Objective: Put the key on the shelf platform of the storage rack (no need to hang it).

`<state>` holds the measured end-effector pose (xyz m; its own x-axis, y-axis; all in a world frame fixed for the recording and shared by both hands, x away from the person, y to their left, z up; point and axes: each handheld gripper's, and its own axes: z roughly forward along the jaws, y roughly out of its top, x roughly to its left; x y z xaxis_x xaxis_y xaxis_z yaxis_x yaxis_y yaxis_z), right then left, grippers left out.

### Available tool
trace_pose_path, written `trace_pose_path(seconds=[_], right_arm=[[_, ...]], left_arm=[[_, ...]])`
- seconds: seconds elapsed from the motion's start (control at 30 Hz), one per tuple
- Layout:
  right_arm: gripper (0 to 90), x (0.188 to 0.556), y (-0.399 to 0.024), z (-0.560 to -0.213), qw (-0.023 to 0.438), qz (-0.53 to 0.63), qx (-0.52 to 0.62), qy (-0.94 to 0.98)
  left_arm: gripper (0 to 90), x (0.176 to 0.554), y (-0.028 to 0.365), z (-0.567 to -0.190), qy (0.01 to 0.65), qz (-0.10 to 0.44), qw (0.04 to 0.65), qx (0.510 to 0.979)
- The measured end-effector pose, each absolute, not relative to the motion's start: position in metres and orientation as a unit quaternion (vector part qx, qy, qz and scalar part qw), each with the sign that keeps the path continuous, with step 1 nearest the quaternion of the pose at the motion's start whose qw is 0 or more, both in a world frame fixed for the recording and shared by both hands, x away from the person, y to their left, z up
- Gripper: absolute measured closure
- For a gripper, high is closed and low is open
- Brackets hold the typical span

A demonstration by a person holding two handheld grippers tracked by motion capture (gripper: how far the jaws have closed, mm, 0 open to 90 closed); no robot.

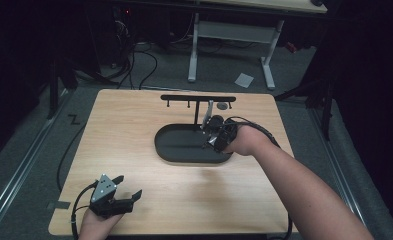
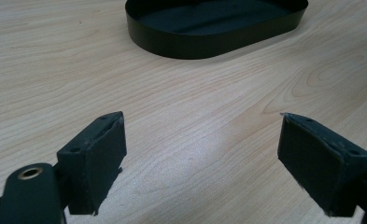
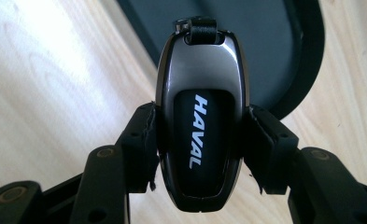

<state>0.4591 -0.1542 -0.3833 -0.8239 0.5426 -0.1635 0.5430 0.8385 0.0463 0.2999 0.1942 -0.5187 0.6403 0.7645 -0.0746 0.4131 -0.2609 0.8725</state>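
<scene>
Right gripper (image 3: 200,140) clamped on one car key fob (image 3: 201,126), both jaws pressed against its sides, the word HAVAL in white down its dark face, a short black strap loop at its far end. Held above the right end of one black oval tray (image 3: 293,60), the fob pointing out over the tray's floor. From the high view, right forearm reaching in diagonally from the lower right corner, hand (image 1: 244,140) turned inward, right gripper (image 1: 218,136) over the tray's (image 1: 184,155) right part, just in front of one black rack (image 1: 198,98) with a horizontal bar on a post; small pegs hanging under the bar, too small to count surely. Left gripper (image 2: 200,158) spread wide, nothing between its two pads, hovering low over bare wood with the tray (image 2: 190,44) ahead. In the high view, left gripper (image 1: 115,196) near the front left corner of one light wooden table (image 1: 134,130), well apart from the tray, one hand (image 1: 96,222) behind it at the bottom edge, grey three-cornered plate on top.
</scene>
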Motion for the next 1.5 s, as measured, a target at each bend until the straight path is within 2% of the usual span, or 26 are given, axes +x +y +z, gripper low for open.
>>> trace_pose_path(seconds=[0.37,1.1,1.5], right_arm=[[48.9,0.481,-0.135,-0.394,0.088,0.005,0.283,0.955],[48.9,0.499,-0.117,-0.402,0.097,0.021,0.281,0.955],[48.9,0.504,-0.117,-0.441,0.087,-0.008,0.283,0.955]], left_arm=[[16.1,0.300,0.194,-0.518,0.379,0.186,0.473,0.773],[16.1,0.300,0.193,-0.519,0.377,0.183,0.471,0.776],[16.1,0.300,0.194,-0.519,0.378,0.182,0.472,0.775]])
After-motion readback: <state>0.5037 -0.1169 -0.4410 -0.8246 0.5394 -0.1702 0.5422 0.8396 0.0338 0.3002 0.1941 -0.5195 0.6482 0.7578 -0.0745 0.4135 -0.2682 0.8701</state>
